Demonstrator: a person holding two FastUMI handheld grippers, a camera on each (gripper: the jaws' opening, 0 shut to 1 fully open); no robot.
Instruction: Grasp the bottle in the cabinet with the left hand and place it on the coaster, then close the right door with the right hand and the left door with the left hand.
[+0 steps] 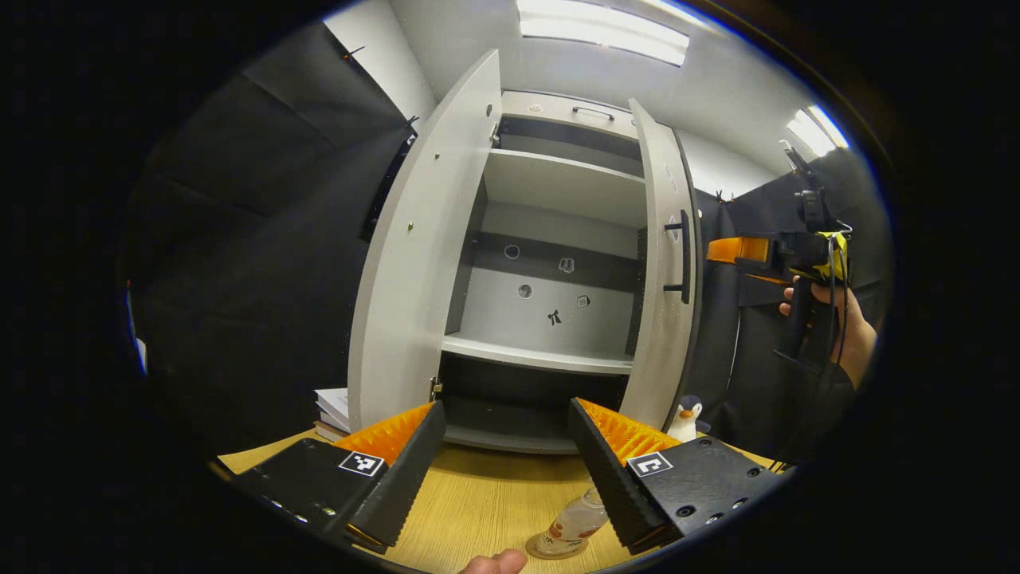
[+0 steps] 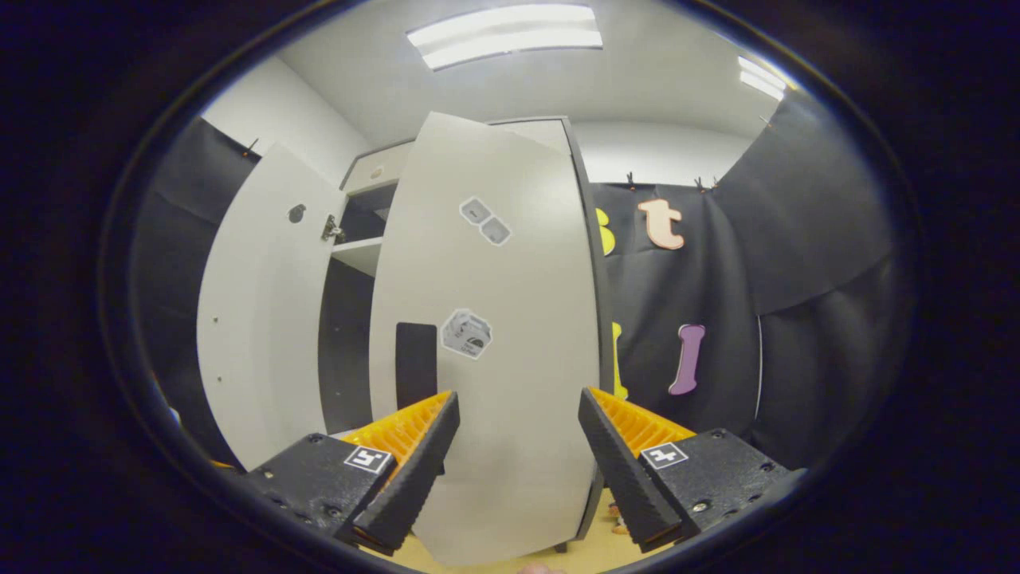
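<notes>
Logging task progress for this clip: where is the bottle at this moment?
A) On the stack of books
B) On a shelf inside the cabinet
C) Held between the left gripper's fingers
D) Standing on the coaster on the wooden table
D: in the left gripper view the bottle stands on the coaster on the table, below the open left gripper, and the cabinet shelves hold no bottle.

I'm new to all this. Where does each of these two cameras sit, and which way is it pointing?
Left gripper view: rides the left gripper, jaws open, facing the open white cabinet over a clear bottle on the wooden table; a fingertip shows, and farther off a hand holding the right gripper.
Right gripper view: rides the right gripper, jaws open, facing the white right door.
Shared: the cabinet and its right door.
</notes>
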